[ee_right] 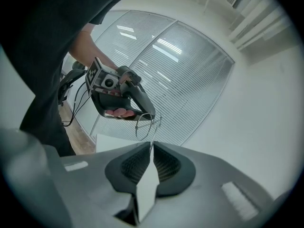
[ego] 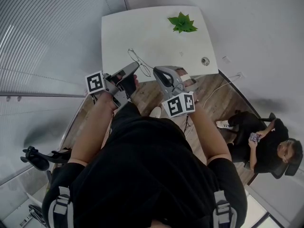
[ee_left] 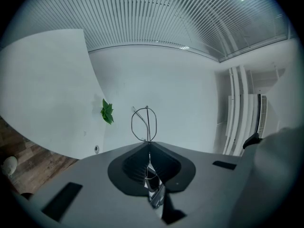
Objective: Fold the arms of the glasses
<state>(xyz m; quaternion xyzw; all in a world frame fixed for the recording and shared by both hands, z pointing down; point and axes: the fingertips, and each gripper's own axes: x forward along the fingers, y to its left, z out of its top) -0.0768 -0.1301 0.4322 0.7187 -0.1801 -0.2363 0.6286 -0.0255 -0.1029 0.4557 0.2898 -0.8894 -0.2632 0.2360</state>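
Observation:
Thin wire-framed glasses (ego: 140, 61) hang in the air over the near edge of the white table (ego: 156, 32), held between my two grippers. My left gripper (ego: 134, 68) is shut on one end of the frame. In the left gripper view a round lens rim (ee_left: 148, 122) stands up just past its closed jaws (ee_left: 149, 144). My right gripper (ego: 157, 71) comes in from the right, shut on a thin arm of the glasses. In the right gripper view the wire runs from its jaw tips (ee_right: 152, 144) up to the rim (ee_right: 137, 127) under the left gripper (ee_right: 137, 103).
A small green plant (ego: 182, 23) and a round cable hole (ego: 205, 61) are on the table's far right part. Wood floor (ego: 152, 96) lies below the grippers. A person (ego: 266, 144) sits on a chair at the right. Slatted blinds (ego: 47, 27) run along the left.

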